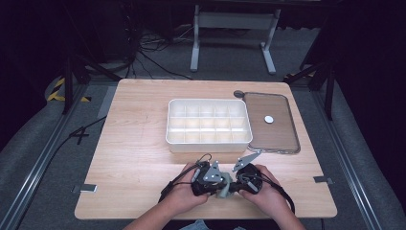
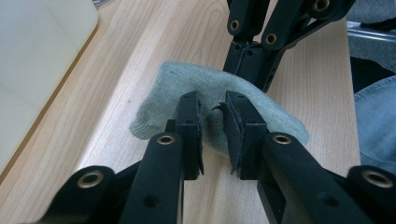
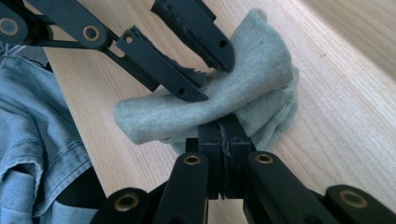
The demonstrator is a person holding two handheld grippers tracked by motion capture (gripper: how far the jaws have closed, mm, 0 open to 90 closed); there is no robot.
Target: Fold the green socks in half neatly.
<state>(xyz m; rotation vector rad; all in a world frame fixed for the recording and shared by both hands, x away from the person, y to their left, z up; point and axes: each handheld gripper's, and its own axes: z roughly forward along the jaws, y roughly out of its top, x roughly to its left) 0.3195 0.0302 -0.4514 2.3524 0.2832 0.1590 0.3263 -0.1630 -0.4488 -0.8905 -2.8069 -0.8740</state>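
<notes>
A grey-green sock point(image 2: 219, 109) is seen lying folded on the tabletop point(image 1: 139, 158) near its front edge, between the two grippers. In the left gripper view, the left gripper point(image 2: 213, 135) is held with its jaws spread a little, one on each side of a raised fold of the sock; whether the pads touch the cloth cannot be told. The right gripper point(image 2: 254, 60) is seen opposite, beyond the sock. In the right gripper view, the right gripper point(image 3: 225, 135) is shown with its jaws pressed together on the near edge of the sock point(image 3: 243, 93), the cloth being pinched between them, while the left gripper point(image 3: 196, 56) is set over the upper fold with a gap between its jaws.

No brand, label or writing can be read on anything.

In the high view, both hands are brought close together, the left gripper point(image 1: 208, 178) and right gripper point(image 1: 246, 178) almost touching, and the sock is largely hidden beneath them. Behind them a white divided box point(image 1: 208, 125) is shown, empty, with a flat lid point(image 1: 273, 122) lying just beside it on the right, a small white disc point(image 1: 269, 119) resting on the lid. Blue denim point(image 3: 32, 140) is seen beside the table edge in the right gripper view.
</notes>
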